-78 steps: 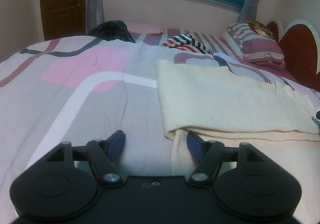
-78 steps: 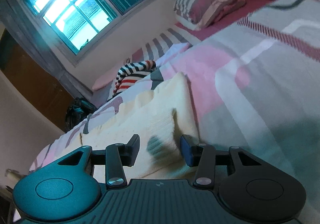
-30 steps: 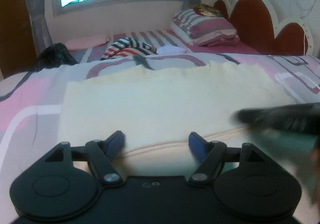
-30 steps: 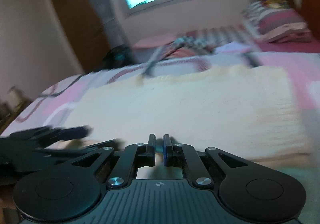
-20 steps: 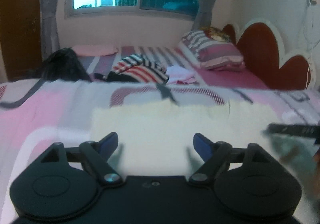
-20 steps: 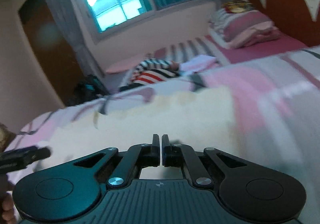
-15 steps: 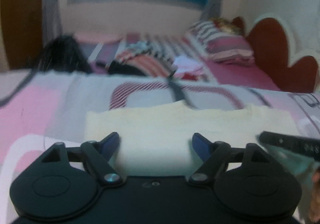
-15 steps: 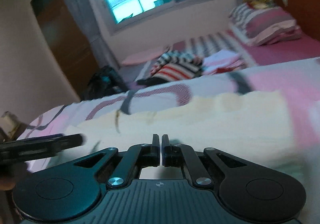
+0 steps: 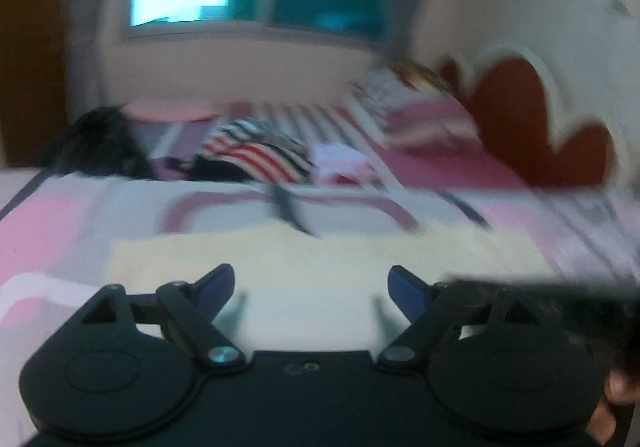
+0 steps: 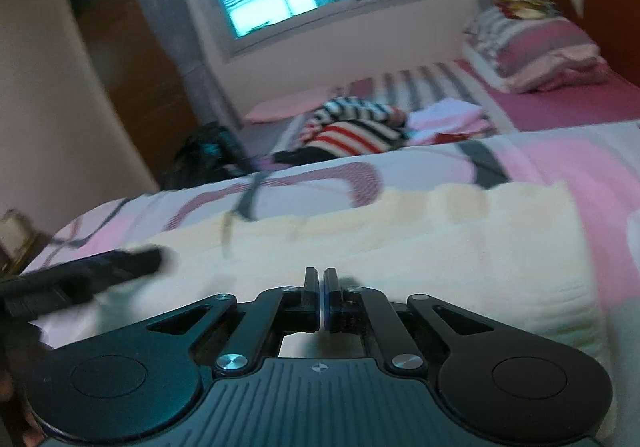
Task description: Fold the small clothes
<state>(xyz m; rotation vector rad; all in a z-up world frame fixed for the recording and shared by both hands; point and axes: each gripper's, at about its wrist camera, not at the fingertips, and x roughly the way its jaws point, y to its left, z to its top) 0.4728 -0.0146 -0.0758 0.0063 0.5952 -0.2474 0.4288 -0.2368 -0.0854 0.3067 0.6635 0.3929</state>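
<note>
Two grippers are low in my frames. The left gripper (image 9: 310, 287) has its tongs wide apart above the cream garment (image 9: 320, 279), which lies flat across the middle of both views on the quilt (image 9: 60, 219). The right gripper (image 10: 321, 297) is pressed together; I cannot tell if cloth is between. I judge one fold is finished; next I must take an edge.

Left tongs (image 9: 310, 283) spread, over cream garment (image 9: 312, 267)
</note>
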